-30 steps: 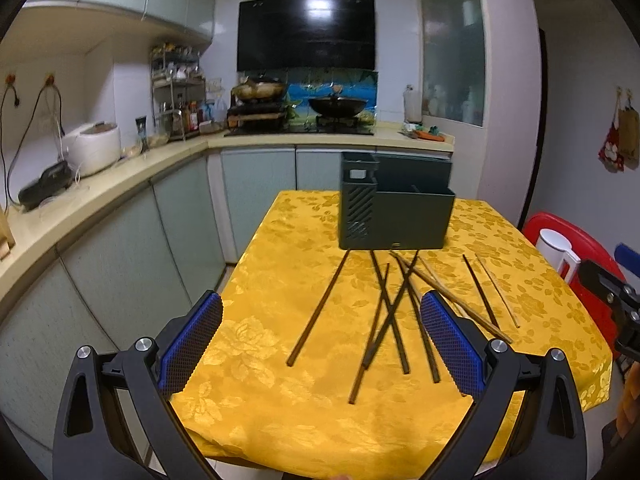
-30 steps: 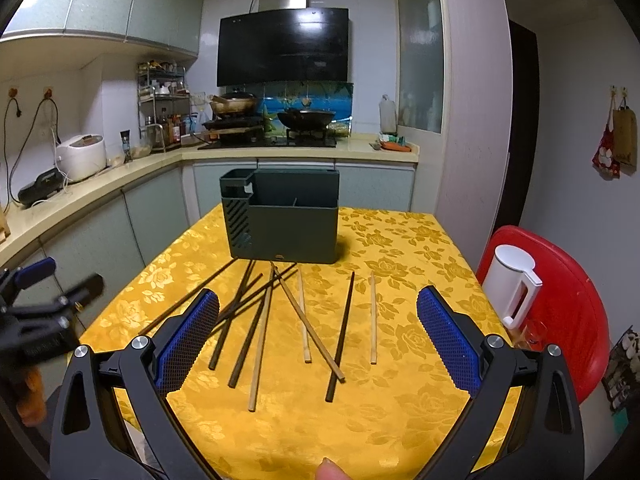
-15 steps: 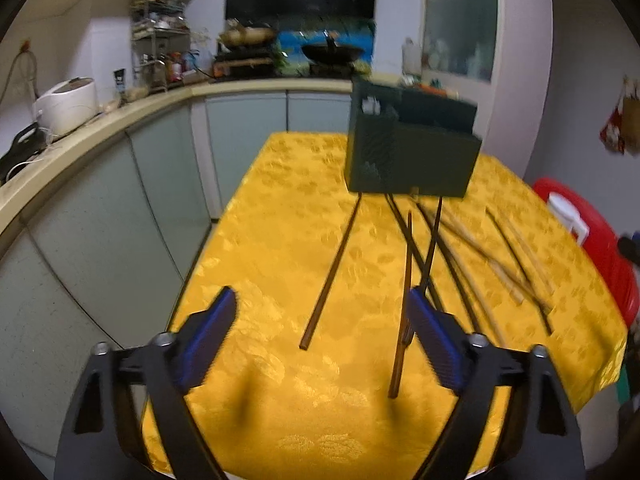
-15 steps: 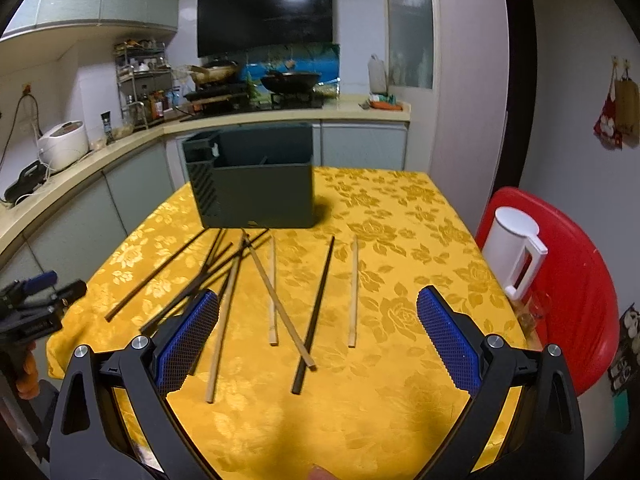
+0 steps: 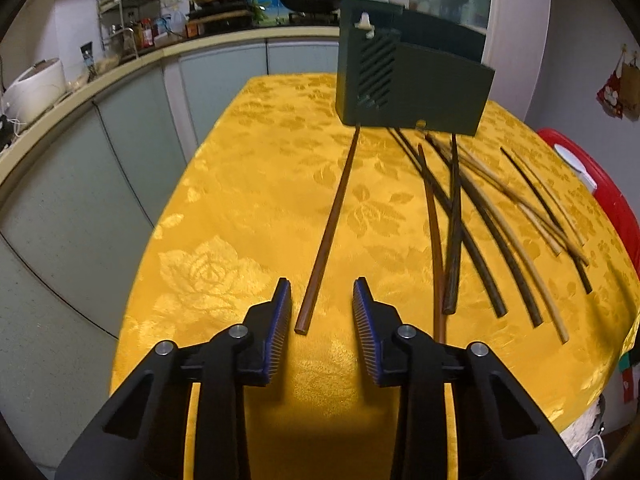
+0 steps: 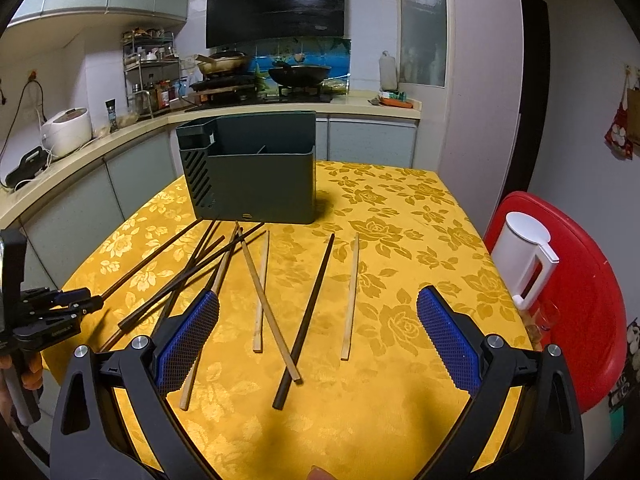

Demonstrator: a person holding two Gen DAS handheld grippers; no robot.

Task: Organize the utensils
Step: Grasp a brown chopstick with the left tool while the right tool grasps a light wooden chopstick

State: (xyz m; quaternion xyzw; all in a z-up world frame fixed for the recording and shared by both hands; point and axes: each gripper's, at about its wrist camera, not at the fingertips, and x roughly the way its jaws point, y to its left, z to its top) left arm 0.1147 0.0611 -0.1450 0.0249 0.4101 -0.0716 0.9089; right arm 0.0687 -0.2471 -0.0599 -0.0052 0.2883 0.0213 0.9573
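Left hand-held gripper (image 5: 322, 304) hangs low over the yellow-clothed bench (image 5: 248, 184), its jaws just narrowing around the near end of a brown chopstick (image 5: 332, 224); the pads flank it without touching. Right hand-held gripper (image 6: 318, 320) is spread wide and empty above the scattered chopsticks (image 6: 308, 312). Beyond them a dark green utensil holder (image 6: 256, 176) stands on the bench.

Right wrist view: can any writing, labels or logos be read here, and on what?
None reads clearly.
Left gripper, jaws just closing, brown chopstick between them: white print on its body, too small.
Utensil holder: mark at its front base, too small.
Rack bottles: labels blurred.
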